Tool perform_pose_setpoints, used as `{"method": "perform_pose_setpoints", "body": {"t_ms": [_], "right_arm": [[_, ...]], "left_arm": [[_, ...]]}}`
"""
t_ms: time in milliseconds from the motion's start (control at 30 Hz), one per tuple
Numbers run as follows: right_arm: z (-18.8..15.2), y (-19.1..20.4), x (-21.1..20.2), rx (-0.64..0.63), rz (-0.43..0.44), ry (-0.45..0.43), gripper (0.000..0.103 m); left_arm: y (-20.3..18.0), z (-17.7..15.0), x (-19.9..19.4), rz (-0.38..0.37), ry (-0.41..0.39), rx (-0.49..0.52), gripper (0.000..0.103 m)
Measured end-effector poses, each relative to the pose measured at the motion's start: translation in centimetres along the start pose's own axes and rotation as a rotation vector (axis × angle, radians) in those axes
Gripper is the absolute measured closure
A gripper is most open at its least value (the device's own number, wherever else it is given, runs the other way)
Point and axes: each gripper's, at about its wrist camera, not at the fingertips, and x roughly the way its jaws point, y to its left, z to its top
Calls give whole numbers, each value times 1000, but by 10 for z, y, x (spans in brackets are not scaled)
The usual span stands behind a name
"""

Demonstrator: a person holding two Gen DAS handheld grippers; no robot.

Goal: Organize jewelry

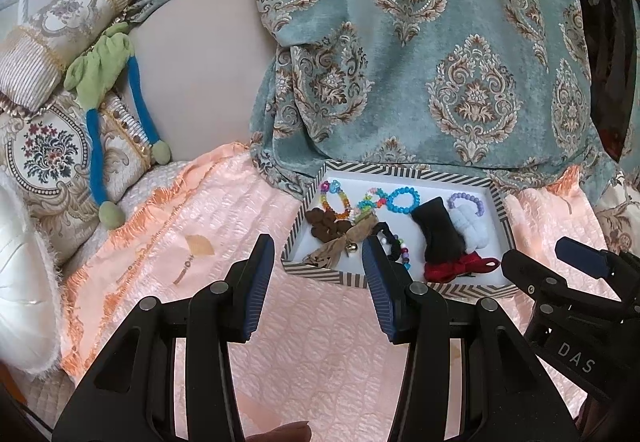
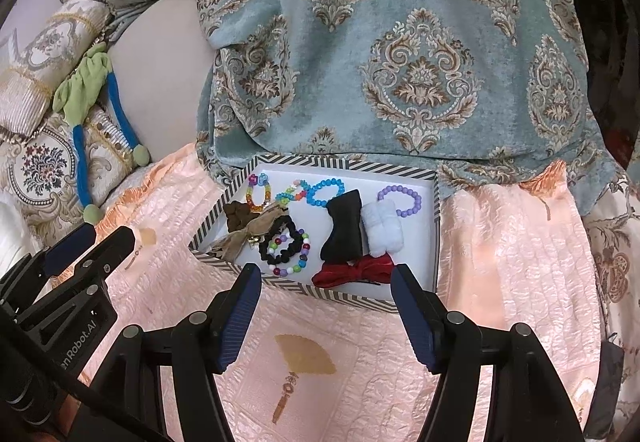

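A striped-rim tray (image 1: 316, 273) (image 2: 348, 296) with a white floor lies on a peach bedspread. It holds a rainbow bracelet (image 1: 334, 197), a blue bracelet (image 2: 326, 191), a purple bracelet (image 2: 402, 199), a black bow (image 2: 344, 230), a white fluffy scrunchie (image 2: 382, 228), a red bow (image 2: 352, 270), a tan ribbon bow (image 1: 344, 246) and a black scrunchie (image 2: 280, 242). My left gripper (image 1: 318, 240) (image 2: 106, 233) hovers open at the tray's near left corner. My right gripper (image 2: 326, 270) (image 1: 536, 250) is open at the tray's front edge. Neither holds anything.
A teal patterned fabric (image 2: 400, 61) hangs right behind the tray. Embroidered cushions (image 1: 48, 145) and a green and blue plush toy (image 1: 100, 81) lie at the left. The peach bedspread (image 2: 500, 242) spreads around the tray. A fingertip (image 1: 288, 432) shows at the bottom edge.
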Motion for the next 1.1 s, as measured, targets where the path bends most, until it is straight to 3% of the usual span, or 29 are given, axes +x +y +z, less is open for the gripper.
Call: {"method": "perform_pose_setpoints", "body": {"t_ms": [667, 1100], "right_arm": [[-4, -4, 1, 4, 6, 13, 38], [-9, -6, 6, 11, 8, 22, 38]], "left_arm": [[-6, -2, -3, -3, -2, 15, 58], [-9, -7, 4, -46, 20, 6, 57]]}}
